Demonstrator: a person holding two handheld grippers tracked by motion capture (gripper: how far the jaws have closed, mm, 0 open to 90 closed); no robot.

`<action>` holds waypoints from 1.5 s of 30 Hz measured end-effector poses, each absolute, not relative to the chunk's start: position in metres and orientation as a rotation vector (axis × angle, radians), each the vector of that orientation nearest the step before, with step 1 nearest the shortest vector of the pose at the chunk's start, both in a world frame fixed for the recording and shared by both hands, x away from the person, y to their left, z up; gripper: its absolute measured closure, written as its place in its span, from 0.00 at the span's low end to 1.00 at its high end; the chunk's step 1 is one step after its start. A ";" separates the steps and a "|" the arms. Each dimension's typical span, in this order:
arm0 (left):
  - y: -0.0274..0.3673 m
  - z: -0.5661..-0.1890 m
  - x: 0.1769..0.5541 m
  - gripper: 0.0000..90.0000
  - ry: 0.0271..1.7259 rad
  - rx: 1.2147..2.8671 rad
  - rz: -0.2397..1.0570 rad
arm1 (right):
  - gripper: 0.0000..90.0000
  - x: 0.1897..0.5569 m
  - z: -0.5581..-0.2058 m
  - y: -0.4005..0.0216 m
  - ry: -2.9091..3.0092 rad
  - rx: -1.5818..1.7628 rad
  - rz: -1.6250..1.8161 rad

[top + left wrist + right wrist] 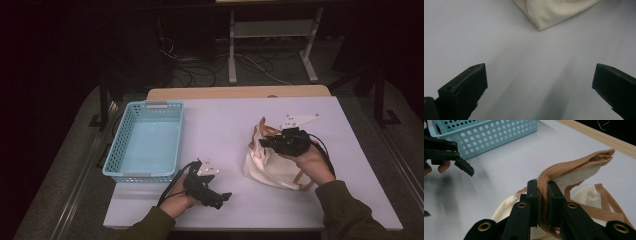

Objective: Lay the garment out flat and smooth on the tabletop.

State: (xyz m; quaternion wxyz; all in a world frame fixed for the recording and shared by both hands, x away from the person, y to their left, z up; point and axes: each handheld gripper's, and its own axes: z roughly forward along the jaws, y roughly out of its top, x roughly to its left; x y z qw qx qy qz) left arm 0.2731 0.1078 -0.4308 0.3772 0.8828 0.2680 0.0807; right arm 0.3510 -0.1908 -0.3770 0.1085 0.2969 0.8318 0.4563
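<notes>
A white cloth bag with tan straps lies on the right half of the white table. My right gripper sits over the bag's upper left part. In the right gripper view its jaws are shut on a folded tan strap, which rises out of them above the bag's white cloth. My left gripper lies low near the table's front edge, pointing right toward the bag. Its jaws stand wide apart over bare table, and a corner of the bag lies ahead of them.
A light blue perforated basket stands on the left of the table, with nothing visible inside; it is also in the right gripper view. Beyond the table's far wooden edge are cables and a metal stand on a dark floor.
</notes>
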 end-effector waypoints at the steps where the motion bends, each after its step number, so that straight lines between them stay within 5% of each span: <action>1: 0.108 -0.431 0.273 0.00 0.686 2.257 0.206 | 0.90 0.351 -0.377 -0.190 2.448 0.871 1.344; 45: 0.108 -0.430 0.273 0.00 0.685 2.255 0.196 | 0.89 0.363 -0.402 -0.136 2.650 0.772 1.247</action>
